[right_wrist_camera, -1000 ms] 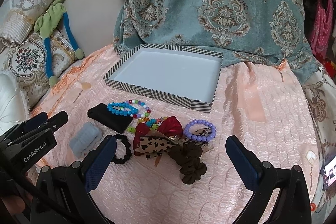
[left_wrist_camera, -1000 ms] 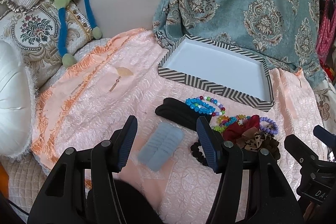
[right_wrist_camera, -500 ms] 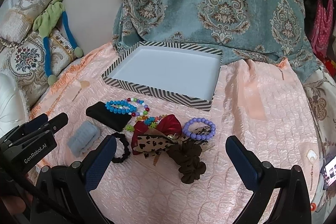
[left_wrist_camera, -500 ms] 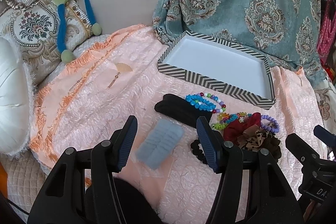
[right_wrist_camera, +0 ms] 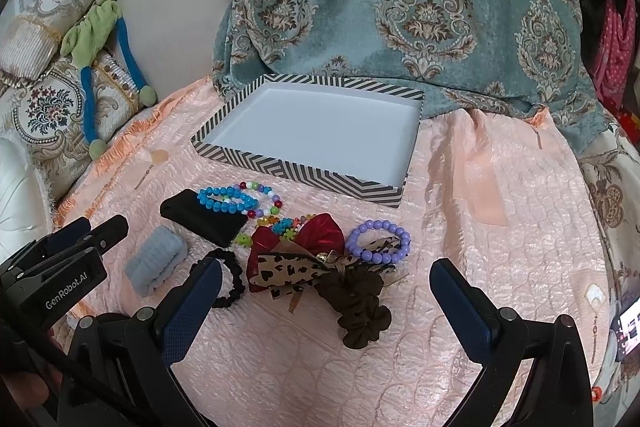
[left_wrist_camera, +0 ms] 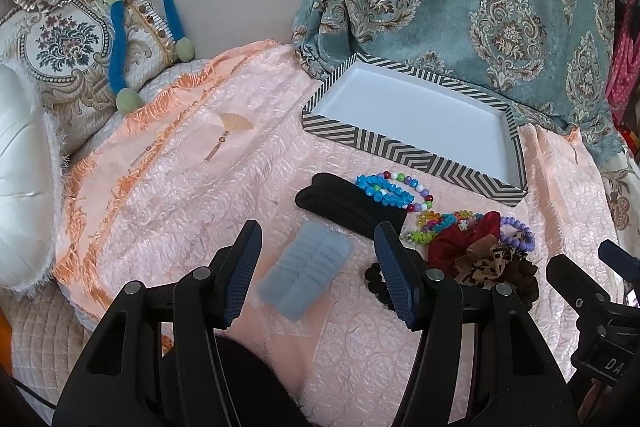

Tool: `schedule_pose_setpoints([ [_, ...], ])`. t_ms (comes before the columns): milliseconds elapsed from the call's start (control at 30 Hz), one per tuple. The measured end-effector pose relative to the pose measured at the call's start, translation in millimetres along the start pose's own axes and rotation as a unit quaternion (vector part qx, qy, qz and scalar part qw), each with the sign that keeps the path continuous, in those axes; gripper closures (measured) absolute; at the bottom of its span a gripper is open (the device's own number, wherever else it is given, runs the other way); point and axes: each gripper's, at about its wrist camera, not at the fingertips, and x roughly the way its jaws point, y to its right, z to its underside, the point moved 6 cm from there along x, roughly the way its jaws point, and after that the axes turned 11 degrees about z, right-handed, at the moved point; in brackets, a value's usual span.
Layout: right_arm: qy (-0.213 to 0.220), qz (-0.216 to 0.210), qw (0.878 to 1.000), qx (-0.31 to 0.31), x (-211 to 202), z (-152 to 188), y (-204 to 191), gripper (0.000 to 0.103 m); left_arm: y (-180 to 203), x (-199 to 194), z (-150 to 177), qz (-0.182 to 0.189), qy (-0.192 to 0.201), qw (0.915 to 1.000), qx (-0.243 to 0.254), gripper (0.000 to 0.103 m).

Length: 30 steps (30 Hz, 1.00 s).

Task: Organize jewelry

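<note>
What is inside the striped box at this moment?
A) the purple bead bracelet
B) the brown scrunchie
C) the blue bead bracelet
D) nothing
D: the striped box shows only its bare white floor, while the purple bead bracelet, brown scrunchie and blue bead bracelet all lie on the pink cloth in front of it.

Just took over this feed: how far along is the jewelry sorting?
Nothing is done yet: the striped box is empty. Nothing is in hand; the left hand-held gripper and right hand-held gripper are open. The blue bracelet, purple bracelet and hair ties still lie on the bedspread.
</note>
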Motion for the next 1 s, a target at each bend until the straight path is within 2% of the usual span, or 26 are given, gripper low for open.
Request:
schedule_pose_setpoints([
  [1000,-0.010,0.001,1.000,0.000,5.7,0.7,2.1,0.000,-1.2,5.3,3.5,-0.004,-0.008,1.0000,0.000,0.045],
])
